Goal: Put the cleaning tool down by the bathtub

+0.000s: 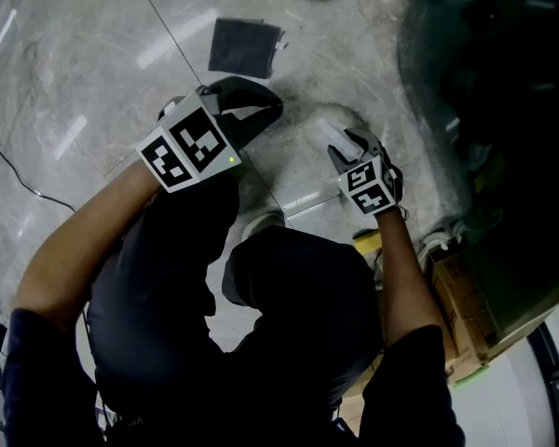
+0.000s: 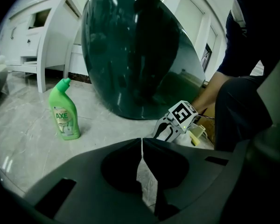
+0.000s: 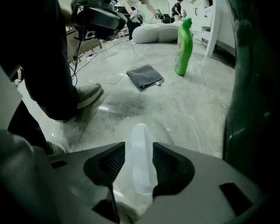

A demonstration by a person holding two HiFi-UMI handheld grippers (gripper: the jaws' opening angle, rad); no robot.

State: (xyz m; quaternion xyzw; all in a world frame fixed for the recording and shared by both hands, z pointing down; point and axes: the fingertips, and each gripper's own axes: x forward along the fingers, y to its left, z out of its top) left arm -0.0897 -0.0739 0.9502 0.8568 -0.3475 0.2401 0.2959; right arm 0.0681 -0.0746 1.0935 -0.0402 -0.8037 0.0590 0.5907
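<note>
The cleaning tool's pale, translucent handle (image 3: 141,164) lies between the pads of my right gripper (image 3: 138,146). A thin gap shows beside it, so the pads do not press on it and the gripper is open. In the head view the white tool (image 1: 331,130) rests on the marble floor just ahead of the right gripper (image 1: 352,149), close to the dark bathtub (image 1: 489,110). My left gripper (image 1: 272,108) hovers to the left, shut with nothing in it; its jaw tips meet (image 2: 142,146). The tub's curved wall (image 2: 130,55) rises beyond, and it fills the right edge (image 3: 259,101) of the right gripper view.
A green bottle (image 2: 64,113) stands on the floor and a grey cloth (image 1: 245,47) lies flat near it. A yellow sponge (image 2: 197,133) and a cardboard box (image 1: 461,305) sit by the tub. The person's shoe (image 3: 86,96) is at the left. White cabinets (image 2: 37,45) line the wall.
</note>
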